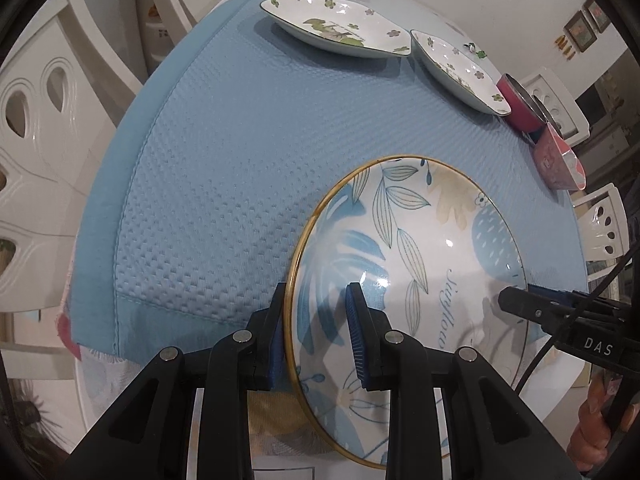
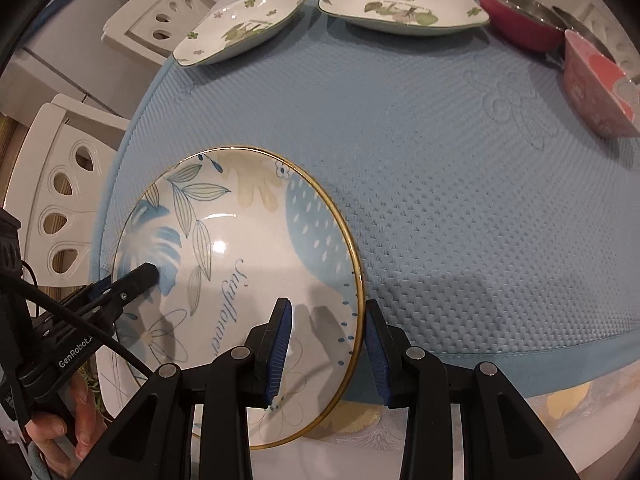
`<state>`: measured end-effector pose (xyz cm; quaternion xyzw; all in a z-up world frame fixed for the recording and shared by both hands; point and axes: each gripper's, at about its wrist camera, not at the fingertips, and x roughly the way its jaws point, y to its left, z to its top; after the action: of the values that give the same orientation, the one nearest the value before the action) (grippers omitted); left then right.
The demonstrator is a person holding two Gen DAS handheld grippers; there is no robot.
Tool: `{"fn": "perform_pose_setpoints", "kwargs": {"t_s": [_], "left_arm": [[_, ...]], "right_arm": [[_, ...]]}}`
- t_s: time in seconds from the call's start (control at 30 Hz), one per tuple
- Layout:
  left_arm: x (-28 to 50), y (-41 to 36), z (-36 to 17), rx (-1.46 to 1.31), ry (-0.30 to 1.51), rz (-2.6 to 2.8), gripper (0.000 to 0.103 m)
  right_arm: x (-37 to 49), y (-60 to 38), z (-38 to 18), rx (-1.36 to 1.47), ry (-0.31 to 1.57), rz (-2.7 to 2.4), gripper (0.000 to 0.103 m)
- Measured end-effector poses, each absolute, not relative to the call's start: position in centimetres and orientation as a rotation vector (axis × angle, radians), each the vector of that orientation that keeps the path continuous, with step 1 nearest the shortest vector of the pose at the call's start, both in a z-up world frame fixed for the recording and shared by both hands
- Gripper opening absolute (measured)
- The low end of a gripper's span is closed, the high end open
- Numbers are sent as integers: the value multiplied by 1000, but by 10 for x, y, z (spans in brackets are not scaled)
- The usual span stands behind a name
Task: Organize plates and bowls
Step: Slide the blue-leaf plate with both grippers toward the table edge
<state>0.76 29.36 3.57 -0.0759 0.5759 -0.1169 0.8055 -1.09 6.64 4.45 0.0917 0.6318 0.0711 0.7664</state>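
Round plate (image 1: 404,264): glazed ceramic, stiff, slick, breakable. Left gripper (image 1: 316,336) and right gripper (image 2: 326,344) each straddle rim; whether pads clamp, cannot tell.

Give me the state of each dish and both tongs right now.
Round plate: tilted, held at opposite rim edges, partly over the mat.
Left tongs: shut on the round plate's rim.
Right tongs: straddling the opposite rim; contact unclear.
Two floral dishes: flat, side by side at the mat's far edge.
Red bowl: upright.
Pink bowl: upright, beside it.
Mat: spread flat.
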Motion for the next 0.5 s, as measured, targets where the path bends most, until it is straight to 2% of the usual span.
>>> {"fn": "perform_pose_setpoints", "kwargs": {"t_s": [0.37,0.5], "left_arm": [[-3,297,41,-127,1251,-294,24],[-8,306,57,-133,1197,-286,25]], "right_arm": [[-23,60,63,205,1337,145,35],[-23,58,73,213,1305,141,35]]}}
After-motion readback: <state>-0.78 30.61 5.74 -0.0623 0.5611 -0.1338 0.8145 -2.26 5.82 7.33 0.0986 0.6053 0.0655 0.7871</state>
